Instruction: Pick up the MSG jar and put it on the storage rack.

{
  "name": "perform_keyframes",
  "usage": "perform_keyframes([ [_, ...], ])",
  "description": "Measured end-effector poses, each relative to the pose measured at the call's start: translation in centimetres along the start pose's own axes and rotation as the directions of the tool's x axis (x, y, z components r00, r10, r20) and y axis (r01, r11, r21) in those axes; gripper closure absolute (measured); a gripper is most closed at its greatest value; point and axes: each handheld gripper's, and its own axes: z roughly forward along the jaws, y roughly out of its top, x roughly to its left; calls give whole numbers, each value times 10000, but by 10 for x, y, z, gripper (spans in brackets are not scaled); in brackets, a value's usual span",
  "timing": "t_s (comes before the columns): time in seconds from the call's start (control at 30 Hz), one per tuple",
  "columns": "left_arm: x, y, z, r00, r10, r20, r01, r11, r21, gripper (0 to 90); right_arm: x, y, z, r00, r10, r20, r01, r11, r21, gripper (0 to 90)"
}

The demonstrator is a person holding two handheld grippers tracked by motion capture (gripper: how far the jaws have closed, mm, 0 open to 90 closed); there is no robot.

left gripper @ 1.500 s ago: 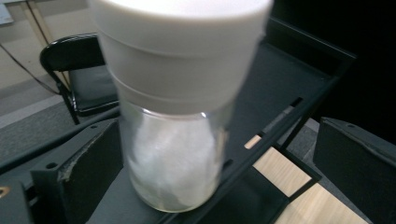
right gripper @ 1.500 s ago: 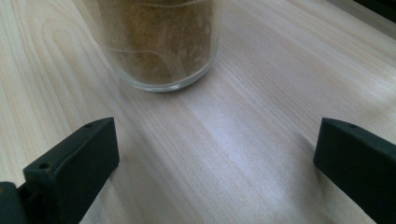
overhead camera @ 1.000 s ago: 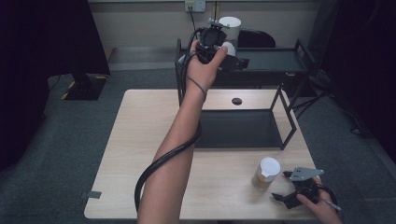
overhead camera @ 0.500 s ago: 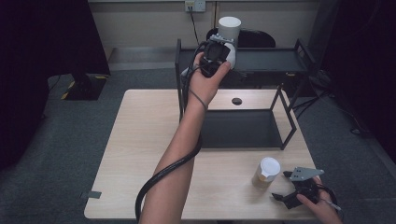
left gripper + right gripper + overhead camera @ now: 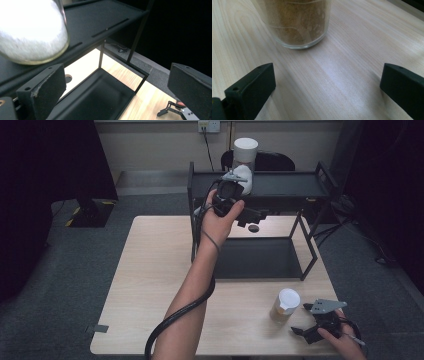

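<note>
A glass jar of white powder (image 5: pixel 244 162) with a white lid stands on the top shelf (image 5: pixel 285 184) of a black rack. My left gripper (image 5: pixel 251 216) hangs open just in front of and below that shelf. Its own view has the white jar (image 5: pixel 32 32) up at the left, apart from the jaws (image 5: pixel 115 90). A jar of brown powder (image 5: pixel 286 305) with a white lid stands on the table at the front right. My right gripper (image 5: pixel 303 331) rests open beside it. In its own view the brown jar (image 5: pixel 295 22) lies beyond the open jaws (image 5: pixel 327 87).
The rack's lower tray (image 5: pixel 257 257) sits on the wooden table (image 5: pixel 150 270). A small dark round spot (image 5: pixel 254 227) lies on the table behind it. The left gripper's cable (image 5: pixel 175 320) trails along the forearm. A dark chair (image 5: pixel 272 160) stands behind the rack.
My left gripper has drawn back and down from the white jar, which stays on the top shelf. The right gripper and brown jar have not moved.
</note>
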Motion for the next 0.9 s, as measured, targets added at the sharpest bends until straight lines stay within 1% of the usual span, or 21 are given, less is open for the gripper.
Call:
perform_keyframes([
  [0.1, 0, -6, 2, 10000, 82, 5, -82, 10000, 43, 13, 0, 0, 0, 10000, 11, -2, -11, 10000, -4, 0],
  [0.33, 2, -21, 4, 10000, 19, 55, -20, 9999, 140, 13, 0, 0, 0, 10000, 12, 0, -12, 10000, -3, 0],
  [0.43, 4, -27, 5, 10000, 66, 57, -67, 9997, 239, 13, 0, 0, 0, 10000, 12, 0, -12, 10000, -3, 0],
  [0.63, 10, -42, 4, 9999, -45, 130, 41, 9996, 282, 13, 0, 0, 0, 10000, 12, 2, -12, 10000, -3, 0],
  [0.77, 14, -55, 4, 9998, -182, 93, 179, 9993, 330, 13, 0, 0, 0, 10000, 22, 13, -22, 10000, -11, 0],
  [0.9, 19, -68, 4, 9994, -313, 161, 307, 9987, 396, 13, 1, 0, 0, 10000, 31, 21, -31, 10000, -13, 0],
])
